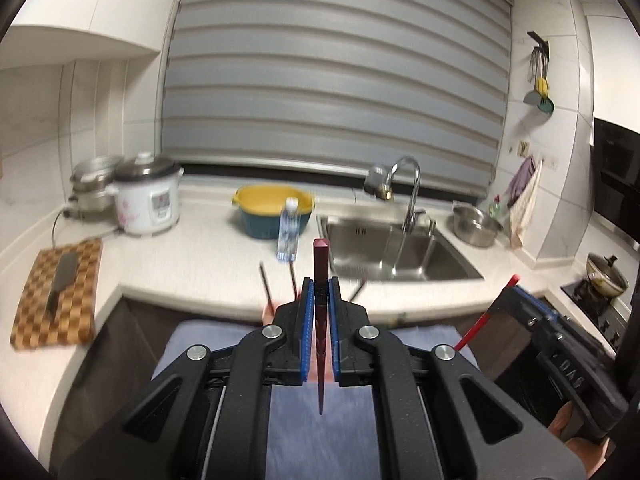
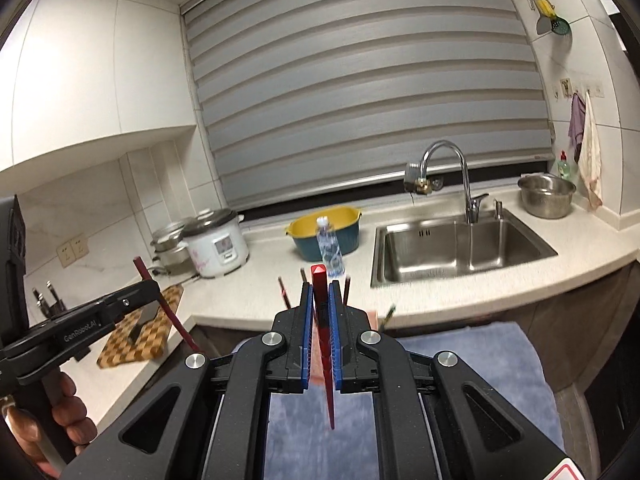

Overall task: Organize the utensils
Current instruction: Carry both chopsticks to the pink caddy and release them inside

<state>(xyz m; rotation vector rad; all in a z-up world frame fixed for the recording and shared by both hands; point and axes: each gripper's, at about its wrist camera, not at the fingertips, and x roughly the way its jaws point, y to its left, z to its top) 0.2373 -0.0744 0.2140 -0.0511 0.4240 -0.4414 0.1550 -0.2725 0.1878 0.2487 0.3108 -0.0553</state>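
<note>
Left hand-held gripper (image 1: 320, 292): clenched on a dark red chopstick (image 1: 321, 264), which stands along the gripper's axis, square butt toward 12 o'clock, thin tip back toward the camera.
Right hand-held gripper (image 2: 320, 300): clenched on a bright red chopstick (image 2: 319, 280), held the same way, butt forward.
Loose chopsticks: several dark sticks (image 1: 265, 284) lie near the front edge of the surface (image 1: 208, 256), just beyond the pads; they are blurred, so I cannot count them.
Front edge: the surface rim runs across just past both fingertips, with dark cabinet fronts below; a blue cloth (image 2: 472, 364) lies under both tools.
Open room: bare surface between the water bottle (image 1: 289, 236) and the chequered cutting board (image 1: 60, 292) at 9 o'clock; the sink (image 1: 396, 252) opens at 1 o'clock.
Back row: rice cooker (image 1: 148, 200) at 10 o'clock, yellow-and-teal basin (image 1: 274, 210) behind the bottle.
Left view only: a stove with a lidded pan (image 1: 606, 276) at 3 o'clock, and the right tool seen from the side with its red stick.
Right view only: wall sockets (image 2: 74, 250) and a knife block (image 2: 48, 302) at 9 o'clock, and the person's left hand (image 2: 68, 420) around the left tool's grip.
</note>
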